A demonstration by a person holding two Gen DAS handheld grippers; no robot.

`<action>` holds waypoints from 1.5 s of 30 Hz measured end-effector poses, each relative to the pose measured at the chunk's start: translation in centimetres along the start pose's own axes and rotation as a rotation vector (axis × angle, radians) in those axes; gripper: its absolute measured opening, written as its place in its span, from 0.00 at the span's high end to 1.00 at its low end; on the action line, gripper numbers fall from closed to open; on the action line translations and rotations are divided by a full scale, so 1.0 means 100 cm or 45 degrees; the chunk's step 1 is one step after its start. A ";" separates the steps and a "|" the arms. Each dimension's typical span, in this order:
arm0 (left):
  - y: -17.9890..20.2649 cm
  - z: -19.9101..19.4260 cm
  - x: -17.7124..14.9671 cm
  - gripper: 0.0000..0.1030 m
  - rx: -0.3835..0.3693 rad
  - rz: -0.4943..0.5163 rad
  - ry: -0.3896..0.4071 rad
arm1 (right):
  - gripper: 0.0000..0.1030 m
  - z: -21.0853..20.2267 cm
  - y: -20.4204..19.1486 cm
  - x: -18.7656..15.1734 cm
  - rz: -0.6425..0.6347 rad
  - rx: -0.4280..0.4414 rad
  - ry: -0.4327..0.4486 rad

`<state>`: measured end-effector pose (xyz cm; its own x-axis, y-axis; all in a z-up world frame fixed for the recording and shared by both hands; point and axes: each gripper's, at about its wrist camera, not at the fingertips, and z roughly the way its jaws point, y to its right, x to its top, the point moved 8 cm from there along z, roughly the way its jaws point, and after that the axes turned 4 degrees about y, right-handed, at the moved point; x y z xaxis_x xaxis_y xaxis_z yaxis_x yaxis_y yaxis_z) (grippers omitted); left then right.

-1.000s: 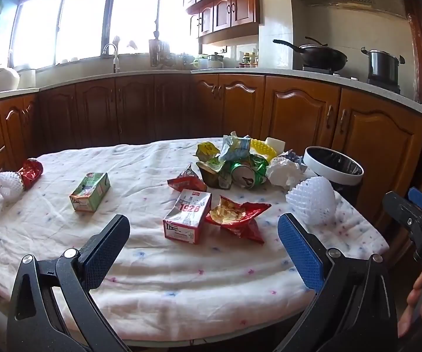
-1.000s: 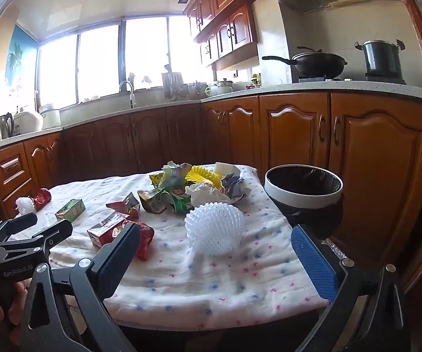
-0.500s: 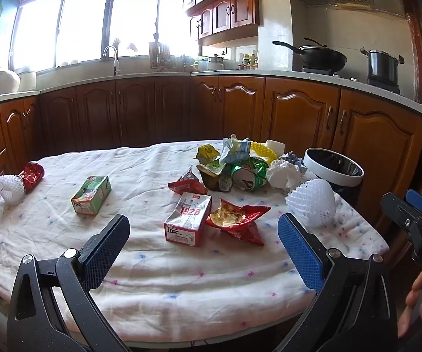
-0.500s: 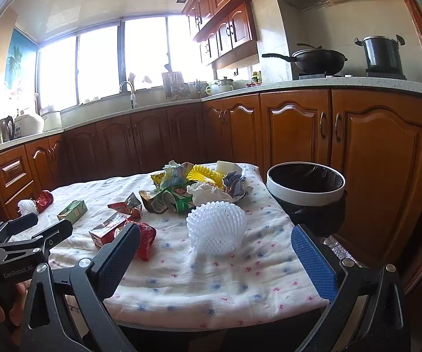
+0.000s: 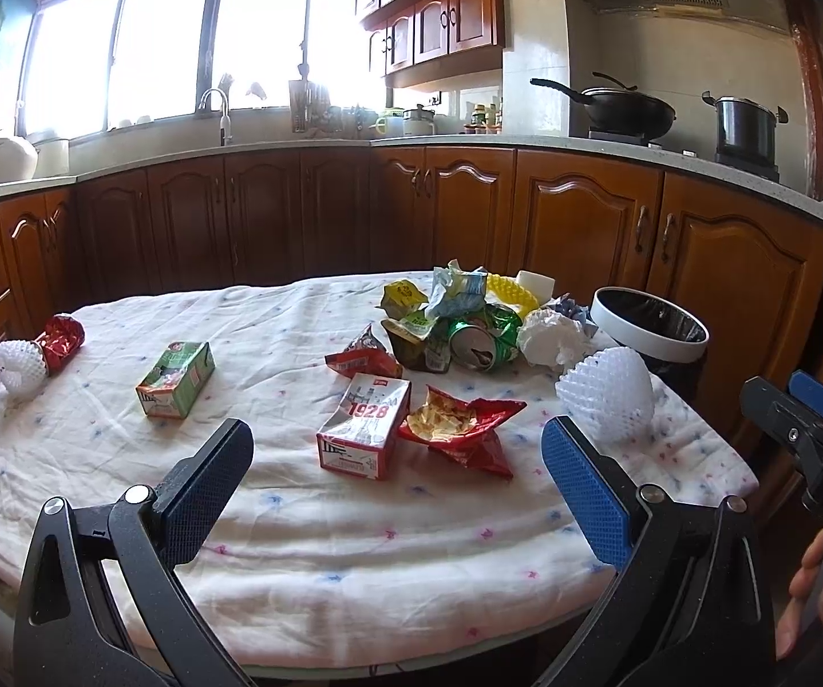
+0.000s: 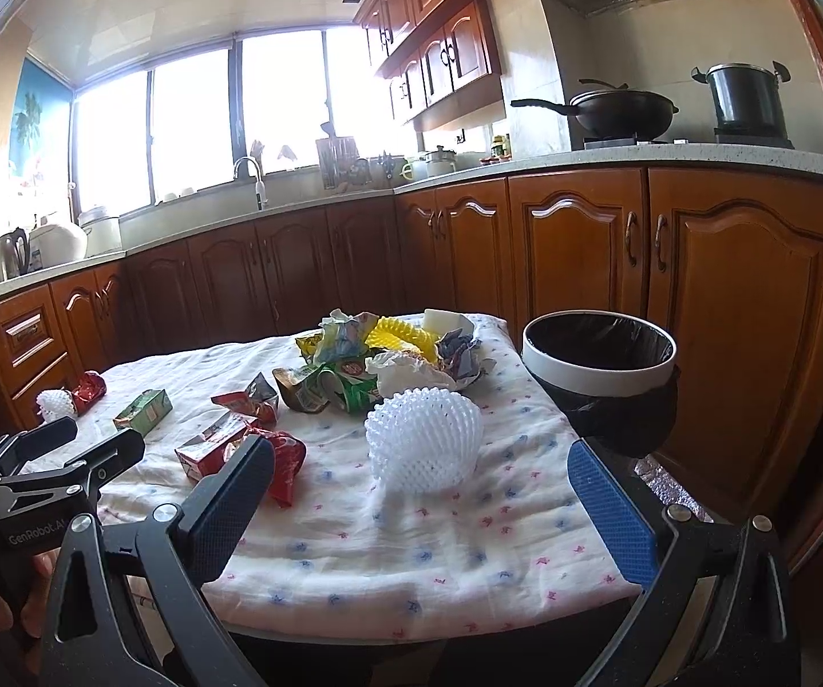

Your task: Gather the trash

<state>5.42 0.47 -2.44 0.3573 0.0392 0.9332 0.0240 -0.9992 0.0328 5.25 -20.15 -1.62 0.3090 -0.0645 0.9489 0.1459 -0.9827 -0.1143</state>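
left tool (image 5: 394,458) wide, empty | right tool (image 6: 423,475) wide, empty | trash: white foam net (image 6: 423,439) just ahead of right tool; red carton (image 5: 364,426), torn chip bag (image 5: 460,421), crumpled pile (image 5: 469,320) on clothed counter (image 5: 297,515) | bin (image 6: 599,369) at counter's right edge

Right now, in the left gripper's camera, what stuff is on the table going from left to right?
White foam net → green carton → red 1928 carton → open chip bag → big white foam net → trash bin beside the table.
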 end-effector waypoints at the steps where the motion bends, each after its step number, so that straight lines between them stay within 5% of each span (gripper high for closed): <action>1: 0.001 0.000 0.000 0.00 0.001 0.001 0.000 | 0.00 0.000 0.000 0.000 0.003 0.001 -0.002; 28: 0.005 0.013 -0.007 0.00 -0.027 -0.001 -0.049 | 0.00 0.012 0.004 -0.007 0.043 0.036 -0.059; 45: 0.032 0.053 -0.008 0.01 -0.167 -0.007 -0.225 | 0.00 0.061 0.020 -0.011 0.148 0.120 -0.239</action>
<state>10.21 -2.67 -4.99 0.5159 0.0344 0.8559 -0.0913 -0.9913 0.0949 10.89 -21.04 -4.68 0.4971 -0.1343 0.8572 0.1836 -0.9493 -0.2552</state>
